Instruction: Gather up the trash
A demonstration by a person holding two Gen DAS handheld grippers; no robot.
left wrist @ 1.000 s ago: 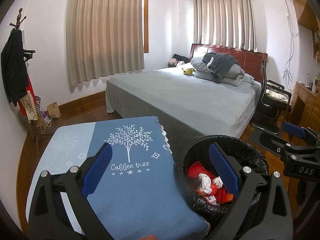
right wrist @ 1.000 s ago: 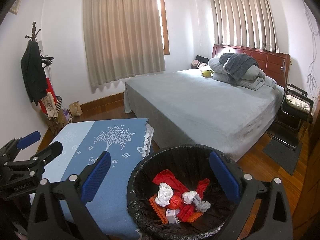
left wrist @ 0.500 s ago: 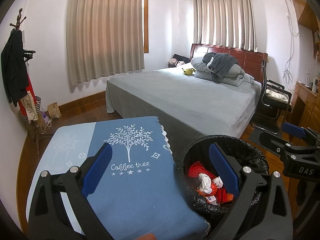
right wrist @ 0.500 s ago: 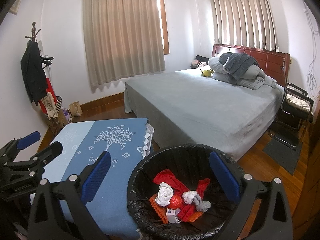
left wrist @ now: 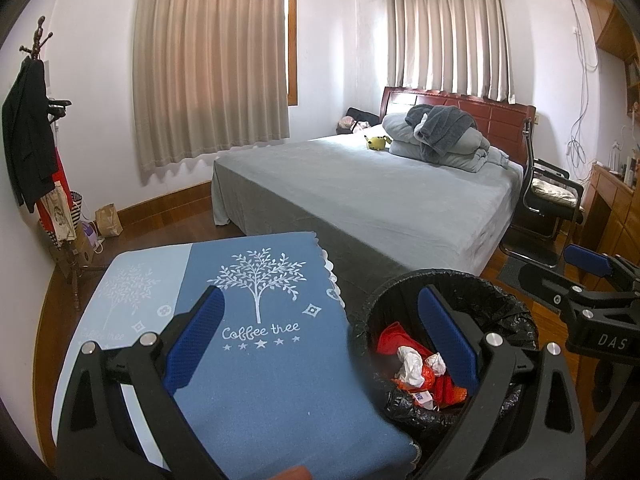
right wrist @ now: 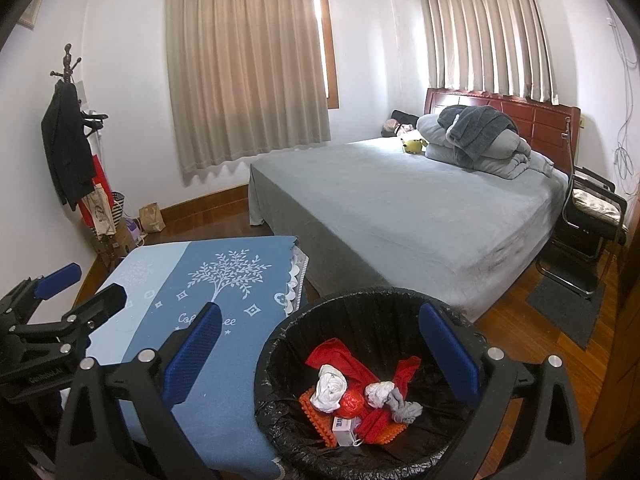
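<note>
Seemingly we are nearly done: crumpled trash point(right wrist: 352, 392) lies in the black-lined bin point(right wrist: 280, 360) at five o'clock of the blue-clothed table point(left wrist: 280, 360), which looks bare; left gripper point(left wrist: 320, 344) and right gripper point(right wrist: 320, 352) jaws both gape empty.

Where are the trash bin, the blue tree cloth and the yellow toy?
trash bin point(right wrist: 360, 300), right wrist view, far rim.
blue tree cloth point(left wrist: 280, 380), left wrist view, plain middle.
yellow toy point(left wrist: 376, 142), left wrist view, body.

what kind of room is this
A bedroom in a home, most likely: a made bed with a wooden headboard, curtained windows, and a coat stand hung with clothes. In front, a lined trash bin stands beside a cloth-covered table.
</note>
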